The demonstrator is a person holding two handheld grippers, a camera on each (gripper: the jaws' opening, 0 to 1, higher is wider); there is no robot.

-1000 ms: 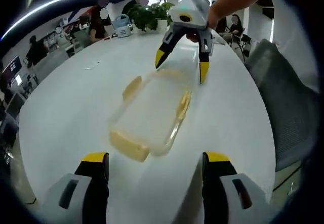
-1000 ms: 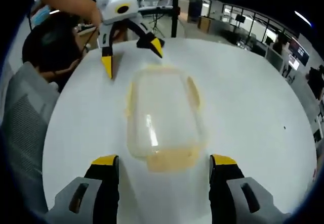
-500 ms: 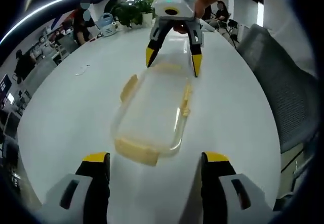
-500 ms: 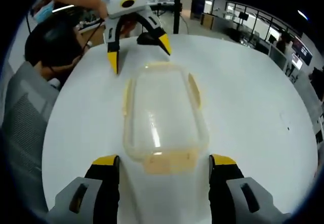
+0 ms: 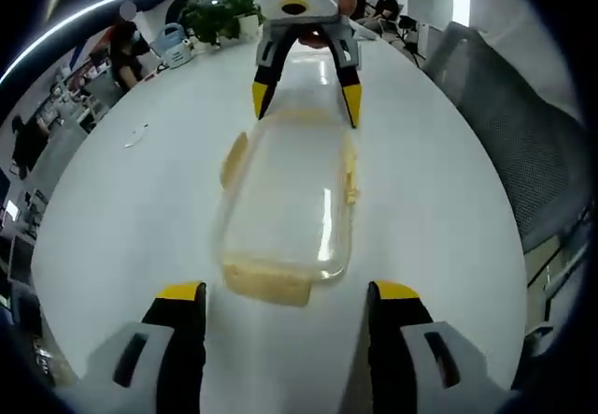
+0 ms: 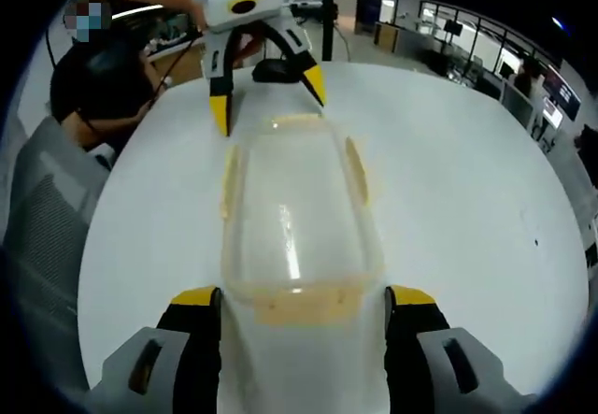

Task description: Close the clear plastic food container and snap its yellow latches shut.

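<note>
One clear plastic food container point(image 5: 285, 199) lies flat on the round white table point(image 5: 140, 199), lid on, its long axis running straight from the left gripper point(image 5: 278, 294) to the right gripper point(image 5: 302, 106). Four yellow latches are counted, one per side, all flared outward. Both grippers stand released, jaws spread at the container's opposite short ends, grasping nothing.

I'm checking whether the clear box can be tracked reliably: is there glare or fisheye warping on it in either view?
Left gripper view: a bright vertical streak of glare runs down the container lid, and the white table bulges into a dome from the fisheye. Right gripper view: a similar short streak sits on the container; its clear walls fade into the table, while the yellow latches stay distinct.
</note>
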